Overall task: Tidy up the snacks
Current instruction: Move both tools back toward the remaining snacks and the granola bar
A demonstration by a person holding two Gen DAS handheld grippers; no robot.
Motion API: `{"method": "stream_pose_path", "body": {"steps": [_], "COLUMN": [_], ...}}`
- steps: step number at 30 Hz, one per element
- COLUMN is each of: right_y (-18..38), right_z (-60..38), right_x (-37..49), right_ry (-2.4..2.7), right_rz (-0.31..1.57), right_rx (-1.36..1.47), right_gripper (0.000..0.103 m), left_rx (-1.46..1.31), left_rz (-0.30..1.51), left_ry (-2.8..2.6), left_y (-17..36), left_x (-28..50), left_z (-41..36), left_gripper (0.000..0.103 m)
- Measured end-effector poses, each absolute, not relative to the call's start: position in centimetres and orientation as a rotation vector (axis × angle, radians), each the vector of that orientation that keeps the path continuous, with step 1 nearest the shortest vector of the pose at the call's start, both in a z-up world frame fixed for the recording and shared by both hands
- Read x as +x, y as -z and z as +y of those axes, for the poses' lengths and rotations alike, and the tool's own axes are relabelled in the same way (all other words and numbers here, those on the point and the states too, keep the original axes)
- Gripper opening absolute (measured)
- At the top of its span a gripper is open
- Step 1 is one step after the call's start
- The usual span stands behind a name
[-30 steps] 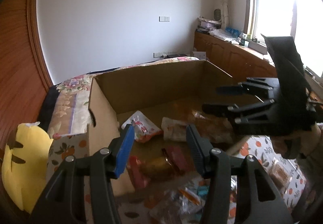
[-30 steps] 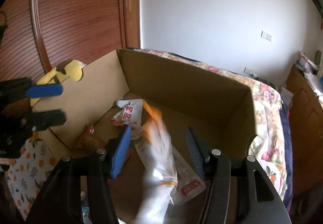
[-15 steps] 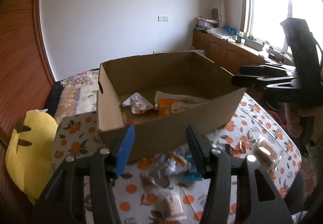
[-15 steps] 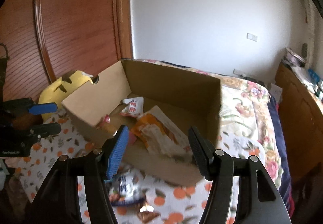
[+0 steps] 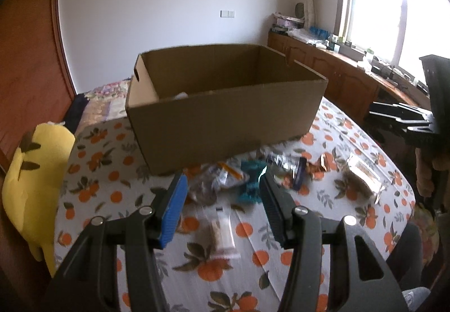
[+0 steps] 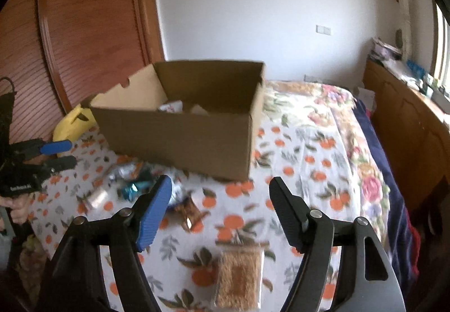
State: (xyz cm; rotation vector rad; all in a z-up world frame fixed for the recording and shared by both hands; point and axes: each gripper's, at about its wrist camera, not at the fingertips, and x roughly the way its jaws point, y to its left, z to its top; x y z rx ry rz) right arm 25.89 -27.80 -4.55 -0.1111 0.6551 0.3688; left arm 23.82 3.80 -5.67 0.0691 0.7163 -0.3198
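Note:
An open cardboard box point(image 5: 225, 115) stands on the orange-patterned tablecloth point(image 5: 98, 185); it also shows in the right wrist view point(image 6: 180, 132), with packets inside. Loose snacks lie in front of it: a clear packet point(image 5: 223, 230), a teal wrapper point(image 5: 251, 185), a silver packet point(image 5: 284, 168) and a brown biscuit pack point(image 5: 362, 180). My left gripper point(image 5: 222, 210) is open and empty above the clear packet. My right gripper point(image 6: 219, 208) is open and empty above a brown biscuit pack point(image 6: 239, 275) and a small brown wrapper point(image 6: 188, 210).
A yellow plush toy point(image 5: 33, 185) lies at the table's left edge. A bed with a floral cover point(image 6: 351, 143) lies to the right of the box. Wooden cabinets point(image 5: 337, 73) run under the window. A wooden door point(image 6: 84, 25) is behind.
Both grippers have pulled back and down from over the box to above the tablecloth. The orange-and-white packet between the right fingers a second ago now lies in the box.

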Motion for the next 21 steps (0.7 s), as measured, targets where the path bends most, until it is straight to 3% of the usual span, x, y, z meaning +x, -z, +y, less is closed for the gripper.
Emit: {"method": "stream_pose_path", "body": {"steps": [8, 21], "right_y": [9.8, 13.4], "right_z": [-29.5, -30.2], "right_x": [24.8, 24.5], "right_ry": [-0.324, -0.293], "right_rz": [0.731, 0.803], "right_rx": [-0.106, -0.107], "right_gripper": [0.079, 0.079], "left_rx": [0.064, 0.091], "left_rz": [0.786, 0.864], "left_ry": [0.307, 0.292], "left_y": [9.4, 12.6], "left_x": [23.8, 25.0], "left_z": [3.6, 2.9], "left_gripper": [0.054, 0.054]}}
